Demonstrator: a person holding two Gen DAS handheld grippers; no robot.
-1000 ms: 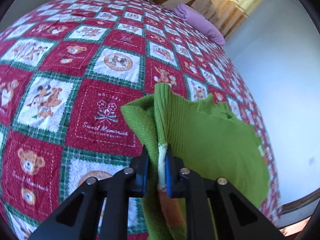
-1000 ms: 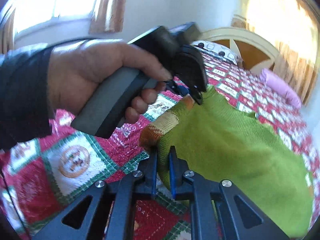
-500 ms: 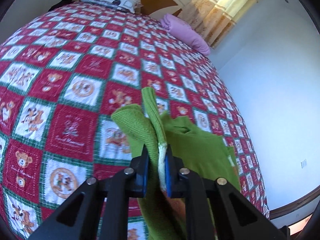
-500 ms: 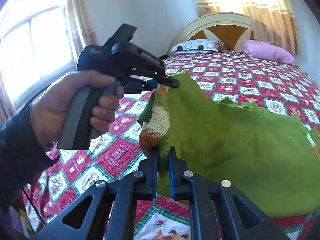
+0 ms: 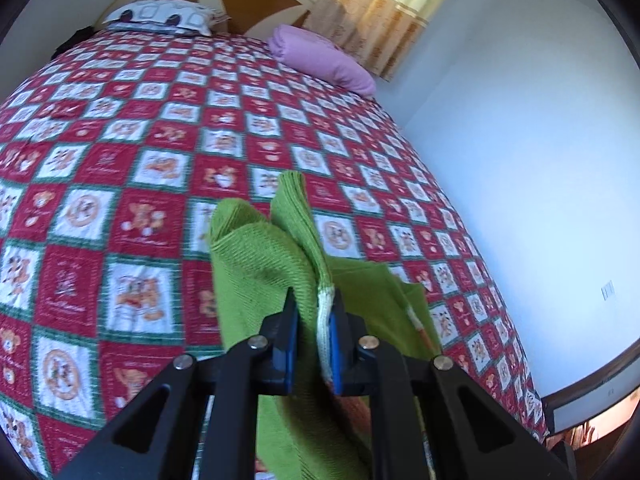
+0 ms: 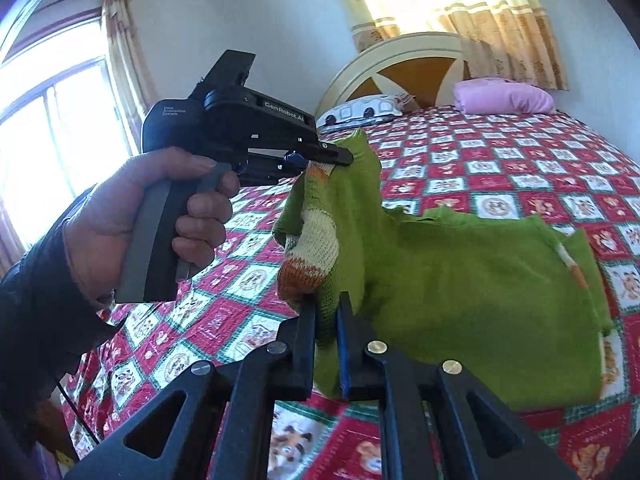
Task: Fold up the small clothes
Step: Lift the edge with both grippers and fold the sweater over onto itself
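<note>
Because the green sweater [image 6: 460,276] is soft, light knit (it sags at centre frame above the quilt [image 6: 520,168]), I'd judge hems safest to hold; the left gripper [image 5: 312,320] and right gripper [image 6: 326,332] each pinch its edge.

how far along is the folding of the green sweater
Early. Done: both tools have gripped the green sweater, the left tool and right tool each shut on its near edge. In hand: that edge is lifted off the quilt. Left: no finished fold shows.
</note>
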